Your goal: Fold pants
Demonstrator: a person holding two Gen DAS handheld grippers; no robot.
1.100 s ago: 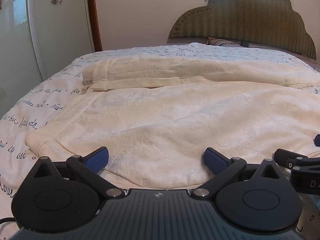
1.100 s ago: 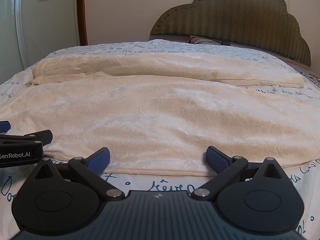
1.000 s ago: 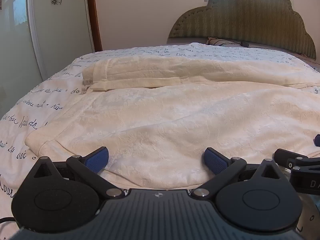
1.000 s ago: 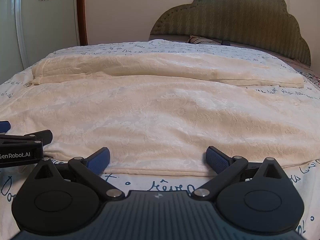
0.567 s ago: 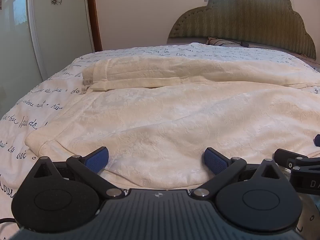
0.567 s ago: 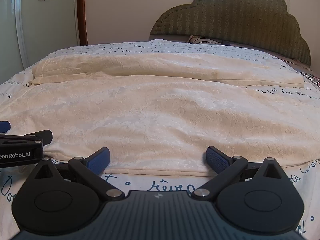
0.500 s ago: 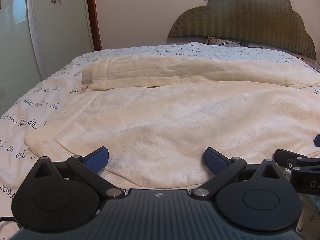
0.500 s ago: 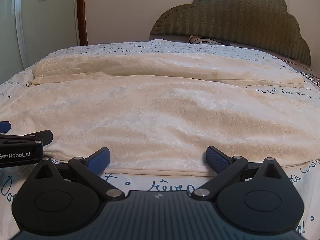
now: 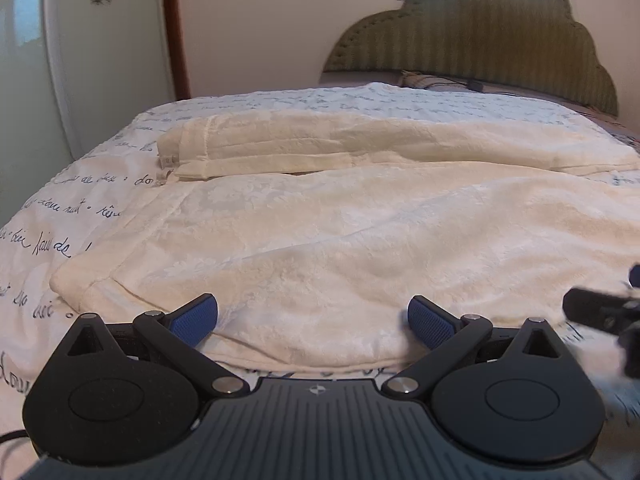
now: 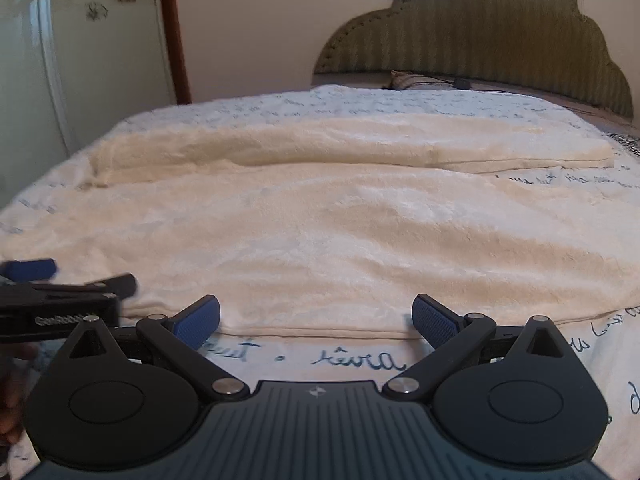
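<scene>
Across a bed (image 9: pixel 72 216) with script-printed sheets, cream plush pants (image 9: pixel 340 232) lie flat, ready for folding. Left gripper (image 9: pixel 313 318) and right gripper (image 10: pixel 316 316) hover with fingers spread wide at the near edge, seemingly to pinch it

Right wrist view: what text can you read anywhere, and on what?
"GenRob...", blurred and cut off: on the left gripper body at the left edge.
Blue cursive on the bedsheet: script print, no word surely readable.
Small emblem on the right gripper body: a symbol, not text.
Pants: no text seen.
</scene>
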